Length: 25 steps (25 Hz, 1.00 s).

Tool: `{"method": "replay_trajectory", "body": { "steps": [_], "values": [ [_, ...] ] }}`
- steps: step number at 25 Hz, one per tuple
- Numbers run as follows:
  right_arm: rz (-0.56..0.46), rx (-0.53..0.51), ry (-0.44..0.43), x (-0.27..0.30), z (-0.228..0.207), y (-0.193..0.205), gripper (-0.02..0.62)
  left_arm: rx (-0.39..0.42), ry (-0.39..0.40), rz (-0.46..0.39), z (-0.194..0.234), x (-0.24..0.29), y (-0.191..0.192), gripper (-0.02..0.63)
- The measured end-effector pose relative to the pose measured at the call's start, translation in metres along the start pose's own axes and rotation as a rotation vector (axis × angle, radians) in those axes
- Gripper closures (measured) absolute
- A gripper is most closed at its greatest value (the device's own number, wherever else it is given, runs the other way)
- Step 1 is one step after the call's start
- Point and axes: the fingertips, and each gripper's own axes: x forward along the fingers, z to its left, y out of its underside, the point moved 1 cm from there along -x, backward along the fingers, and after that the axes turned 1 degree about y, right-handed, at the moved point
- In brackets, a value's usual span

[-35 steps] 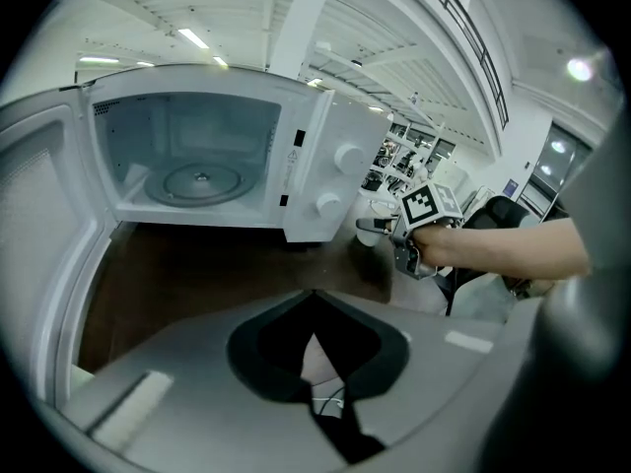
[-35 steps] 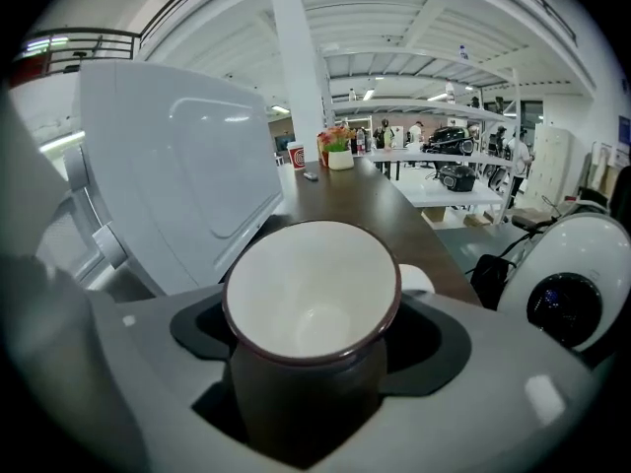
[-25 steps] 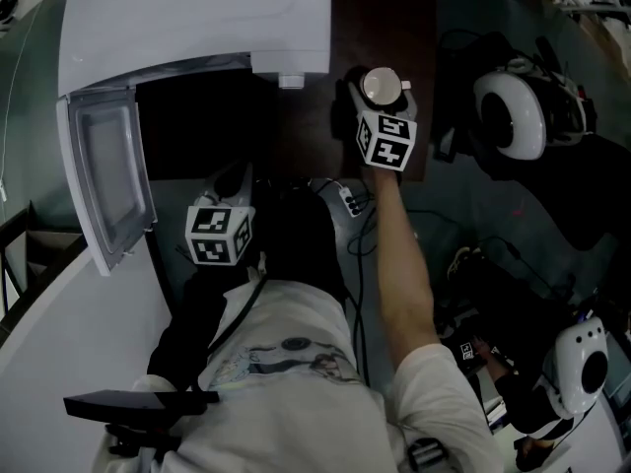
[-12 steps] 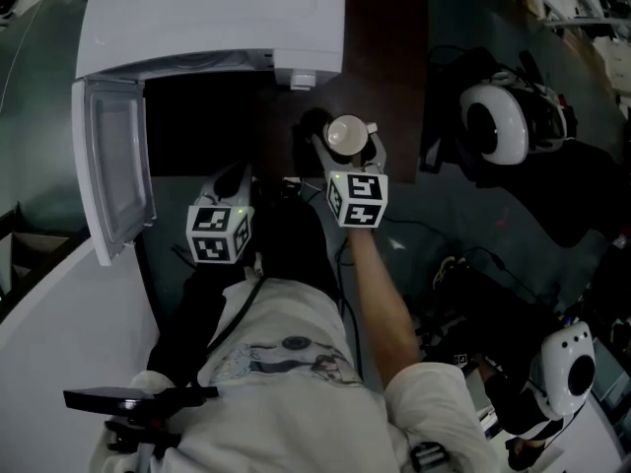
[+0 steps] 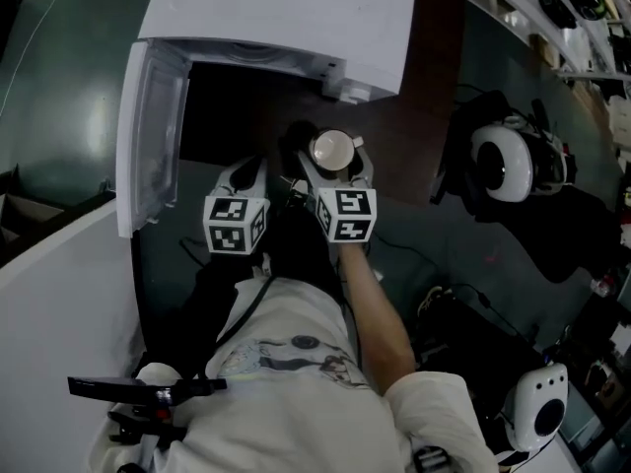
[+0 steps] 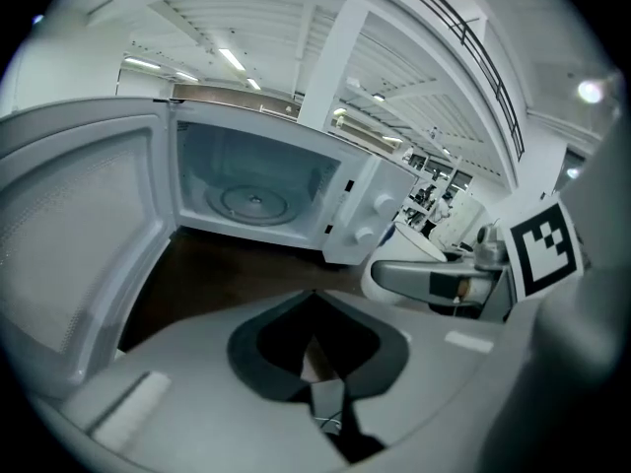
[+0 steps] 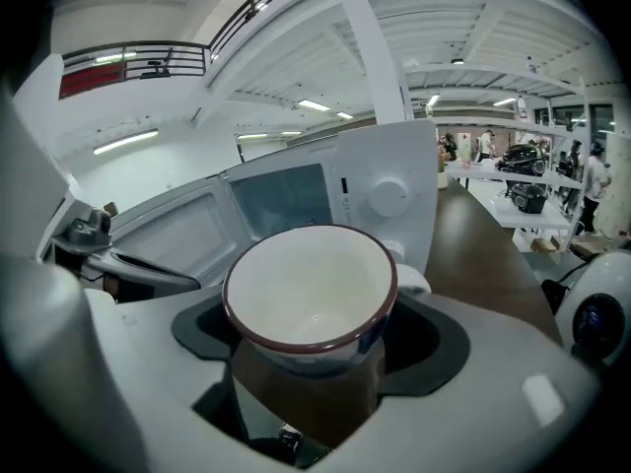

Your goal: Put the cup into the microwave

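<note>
A white cup (image 5: 333,149) with a dark red rim is held upright between the fingers of my right gripper (image 5: 334,162), in front of the white microwave (image 5: 296,13). The microwave's door (image 5: 150,136) stands swung open to the left. In the right gripper view the cup (image 7: 310,294) fills the gap between the jaws of the right gripper (image 7: 314,335), with the control panel (image 7: 386,197) behind it. My left gripper (image 5: 246,177) hangs beside it, jaws together and empty. The left gripper view faces the open cavity and its glass turntable (image 6: 254,202), with the cup (image 6: 406,252) at right.
The microwave sits on a dark brown tabletop (image 5: 434,77). A white round headset-like device (image 5: 503,158) lies to the right, another (image 5: 537,414) at the lower right among cables. A pale curved surface (image 5: 49,304) runs along the left.
My right gripper has carried the cup leftward and nearer, from beside the microwave's right edge to in front of its open cavity. The left gripper has stayed put.
</note>
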Motion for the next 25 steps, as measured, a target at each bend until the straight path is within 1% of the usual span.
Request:
{"method": "replay_trajectory", "body": {
  "steps": [6, 12, 14, 18, 25],
  "values": [
    [0.000, -0.051, -0.073, 0.026, 0.038, -0.018, 0.187, -0.049, -0.041, 0.018, 0.025, -0.002, 0.001, 0.607],
    [-0.006, -0.102, -0.123, 0.060, 0.066, -0.041, 0.187, -0.097, -0.065, 0.043, 0.052, -0.002, 0.000, 0.607],
    [-0.016, -0.115, -0.132, 0.074, 0.070, -0.051, 0.187, -0.114, -0.074, 0.067, 0.061, 0.001, -0.002, 0.607],
    [-0.036, -0.130, -0.132, 0.102, 0.073, -0.071, 0.187, -0.112, -0.077, 0.102, 0.072, 0.008, -0.012, 0.607],
    [-0.063, -0.129, -0.130, 0.144, 0.070, -0.095, 0.187, -0.124, -0.071, 0.104, 0.084, 0.016, -0.030, 0.607]
  ]
}}
